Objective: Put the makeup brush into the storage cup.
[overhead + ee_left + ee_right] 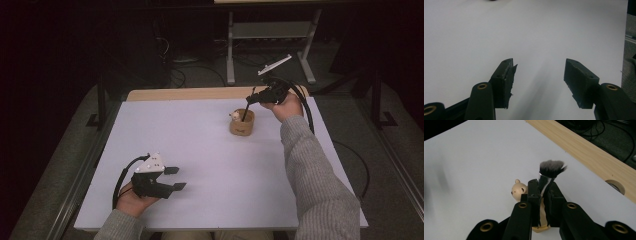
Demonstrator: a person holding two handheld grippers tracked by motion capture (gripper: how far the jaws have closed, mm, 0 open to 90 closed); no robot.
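My left gripper [175, 178] sits low near the surface's [200, 150] near left corner, jaws spread wide with nothing between them. In the left gripper view the same gripper [539, 75] faces bare white surface [499, 30]; the foam on its left pad [510, 75] looks torn and ragged at the edge. The far right of that view is cut off by a dark strip I cannot make out.

Farther out, toward the far right part of the surface, stands a small tan cup [242, 123] with a bear figure [234, 116] on its rim. My right gripper [251, 98] hangs above it, just short of the far edge, jaws clamped on a brush [245, 112]. In the high view the brush reads only as a thin dark stick, its lower end down in the cup and its top leaning toward the far right, so its long axis is close to upright but tilted.

In the right gripper view the gripper [544, 191] pinches the brush [550, 170] at its shiny ferrule, the dark bristles fanning out beyond the jaw tips. The handle is hidden behind the jaws. The bear [519, 190] peeks out just left of them, and the cup [540, 228] is mostly covered, only a sliver of its base visible. A wooden strip [584, 150] runs along the far edge.
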